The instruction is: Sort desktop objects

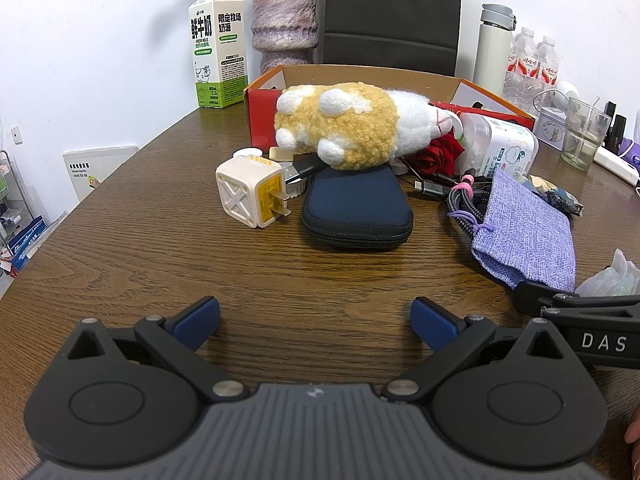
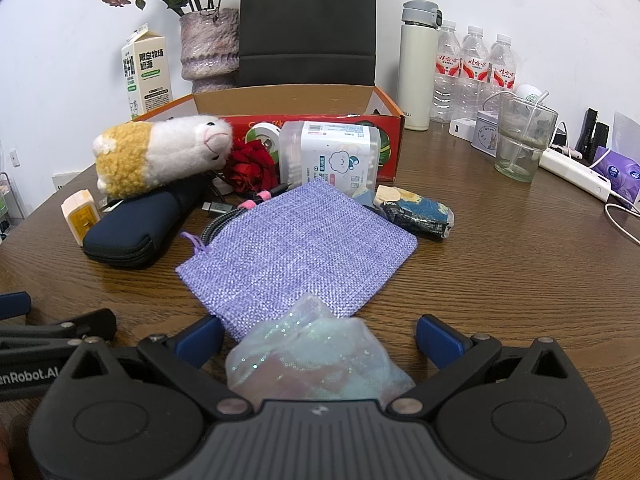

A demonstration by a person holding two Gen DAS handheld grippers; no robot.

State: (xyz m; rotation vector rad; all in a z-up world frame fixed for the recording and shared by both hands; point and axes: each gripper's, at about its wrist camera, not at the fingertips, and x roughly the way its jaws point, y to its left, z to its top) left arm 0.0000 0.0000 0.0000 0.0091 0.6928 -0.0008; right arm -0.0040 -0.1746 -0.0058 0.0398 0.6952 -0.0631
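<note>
Both grippers sit low over the near edge of the wooden counter (image 1: 160,240) with their jaws spread wide and nothing pinched. The left gripper (image 1: 315,320) has only bare wood between its blue pads (image 1: 198,322). The right gripper (image 2: 319,340) has a sheer, glittery little bag (image 2: 316,356) lying between its fingers, but the pads stand clear of it on both sides. Just past that bag is a lilac woven drawstring pouch (image 2: 296,248) lying flat, with a braided cable (image 2: 224,222) poking out from under its far left corner. To the left there's a navy zip case (image 1: 356,208) with a yellow-and-white plush alpaca (image 1: 344,128) lying partly on its far end, and a cream plug adapter (image 1: 250,192) just left of the case with its prongs pointing toward it. A red fabric rose (image 2: 250,168) sits behind the pouch, next to a clear box of cotton swabs (image 2: 332,152), and a crumpled blue snack wrapper (image 2: 416,210) is off the pouch's far right corner. Behind all that is an open red cardboard box (image 2: 396,120), looks like the drop spot. Further back stand a milk carton (image 1: 216,48), a vase (image 1: 282,24), a white flask (image 2: 418,68), water bottles (image 2: 472,68) and a glass cup (image 2: 520,144).
</note>
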